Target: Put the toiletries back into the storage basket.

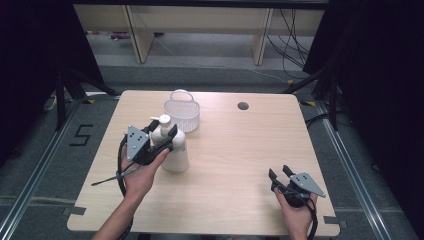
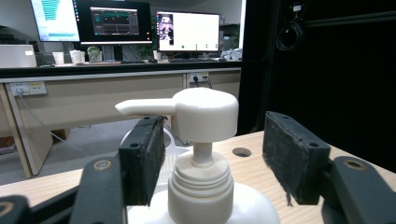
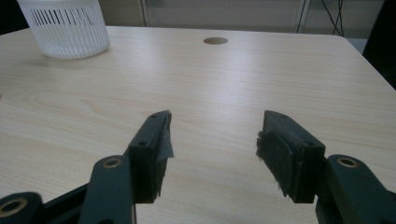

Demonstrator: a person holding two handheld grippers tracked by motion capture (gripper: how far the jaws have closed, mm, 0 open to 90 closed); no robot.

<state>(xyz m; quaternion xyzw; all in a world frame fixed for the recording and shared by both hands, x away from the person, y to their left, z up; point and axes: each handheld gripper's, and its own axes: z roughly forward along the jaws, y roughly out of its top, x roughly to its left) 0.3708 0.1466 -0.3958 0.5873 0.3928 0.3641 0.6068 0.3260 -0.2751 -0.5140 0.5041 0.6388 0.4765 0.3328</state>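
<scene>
Pump bottle (image 1: 172, 147), white and unlabelled, is stood upright on the worktop (image 1: 235, 165), long axis vertical; in the left gripper view its spout is pointed toward that picture's left. Its neck is straddled by the wide-open left hand-held gripper (image 1: 162, 131), whose pads (image 2: 142, 158) are seen clear of the cap. Just behind it a white slatted basket (image 1: 182, 113) is seen; its contents cannot be told. The right hand-held gripper (image 1: 281, 172) is rested open, holding nothing, well apart. A "5" is marked on the floor (image 1: 82, 135).
</scene>
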